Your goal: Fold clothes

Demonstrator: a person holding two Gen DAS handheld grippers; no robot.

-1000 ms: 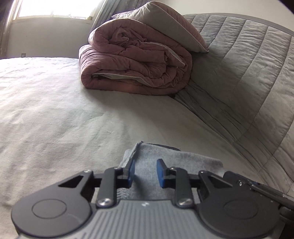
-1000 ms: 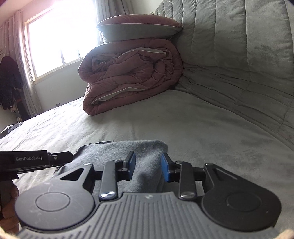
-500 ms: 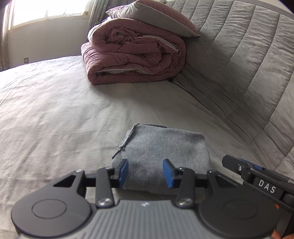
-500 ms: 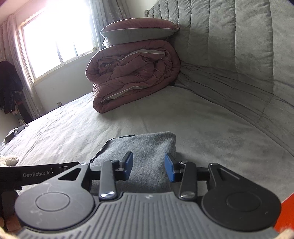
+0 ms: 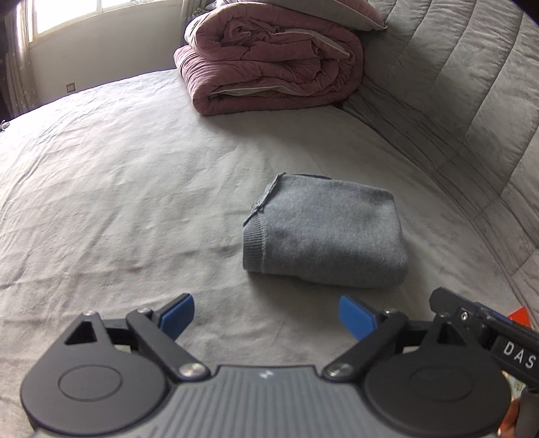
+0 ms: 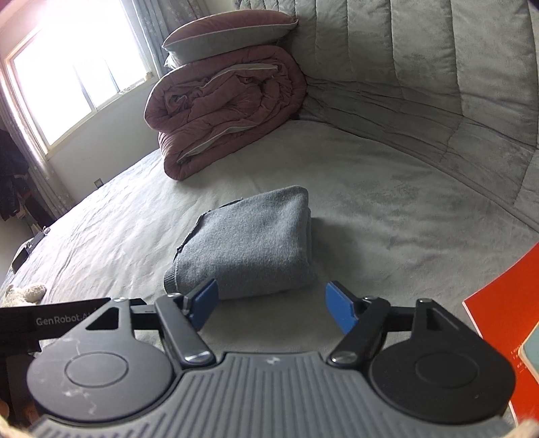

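- Sweater lies folded into a compact grey bundle on the bed, ribbed hem on its left side, a raw edge sticking up at the far left corner.
- No bin, basket or box shows in either view; the sweater sits bare on the sheet.
- My left gripper has its blue pads wide apart and still spreading, with only sheet between them; the sweater is ahead and slightly right, not touching.
- My right gripper is also spreading its pads; the sweater's near edge shows between them, just beyond the tips, and I see no pad pressing on it.
- A second ago both pairs of pads were close together over the sweater. Half a second ago they were a little wider. Now both grippers have pulled back and up, and the whole bundle is in view.
- The sweater itself keeps the same folded shape as before.
- Quilt, rolled and pink, sits far back by the headboard, with a pillow on top, well apart from the sweater.
- Open sheet runs wide to the left and in front of the sweater; to its right the headboard's padded edge is near.
- An orange book lies at the right edge of the right view, near my right gripper.
- A small plush toy sits far left on the bed.
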